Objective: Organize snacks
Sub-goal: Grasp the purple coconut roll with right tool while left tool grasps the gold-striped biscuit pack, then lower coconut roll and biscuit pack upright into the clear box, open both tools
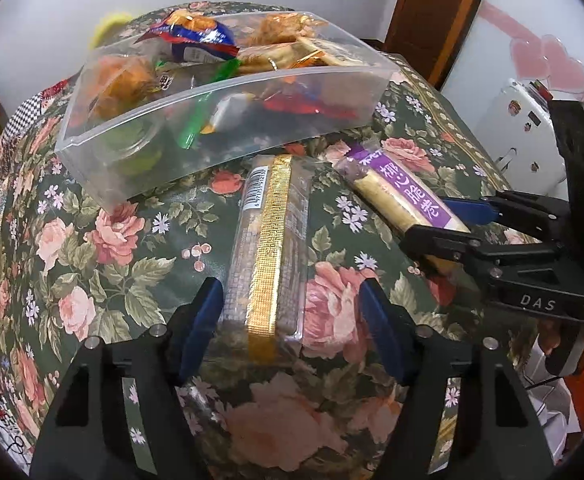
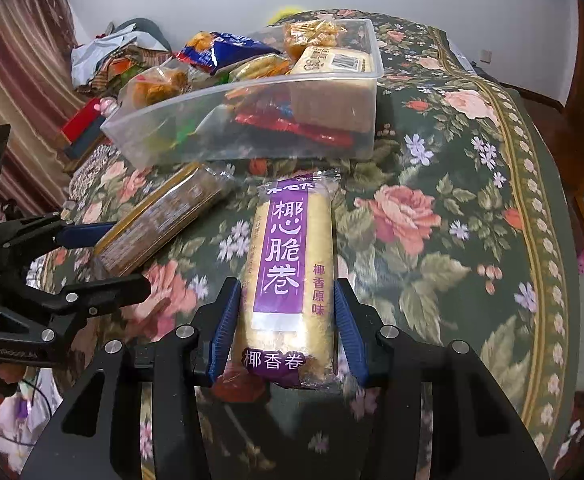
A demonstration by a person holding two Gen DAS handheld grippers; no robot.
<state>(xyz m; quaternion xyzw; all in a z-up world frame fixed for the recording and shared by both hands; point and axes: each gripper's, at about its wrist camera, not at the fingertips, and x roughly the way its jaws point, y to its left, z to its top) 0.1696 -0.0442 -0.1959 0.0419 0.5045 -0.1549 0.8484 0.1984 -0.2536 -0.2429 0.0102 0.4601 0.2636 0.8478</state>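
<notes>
- On the floral tablecloth [image 2: 452, 208], just in front of the clear bin, two long snack packs are lying side by side, fanning apart toward the camera.
- The purple-labelled roll pack [image 2: 287, 276] is lying flat with its near end between the blue pads of the right gripper [image 2: 285, 332]; the pads are sitting right at the wrapper's sides, but whether they are pressing on it I cannot tell.
- The gold-striped pack [image 1: 267, 248] is lying flat with its near end between the fingers of the left gripper [image 1: 292, 332]; those jaws are standing apart, the left pad close by the wrapper and the right pad showing tablecloth between itself and the pack.
- Each gripper is showing in the other's view, reaching in from the side toward its own pack.
- The clear plastic bin [image 1: 91, 168] is sitting on the cloth behind both packs, its front wall near their far ends.
- Inside it, a heap of snacks is piling up: a blue-and-orange bag [image 1: 199, 34] on top, clear bags of golden fried pieces [image 1: 121, 80], a tan barcoded pack [image 2: 332, 62] at the right end, red wrappers [image 2: 292, 124] and something green [image 1: 193, 124] low against the front wall.
- Beyond the table's left edge, in the right wrist view, a heap of clutter [image 2: 103, 56] is lying beside a striped curtain [image 2: 19, 80].
</notes>
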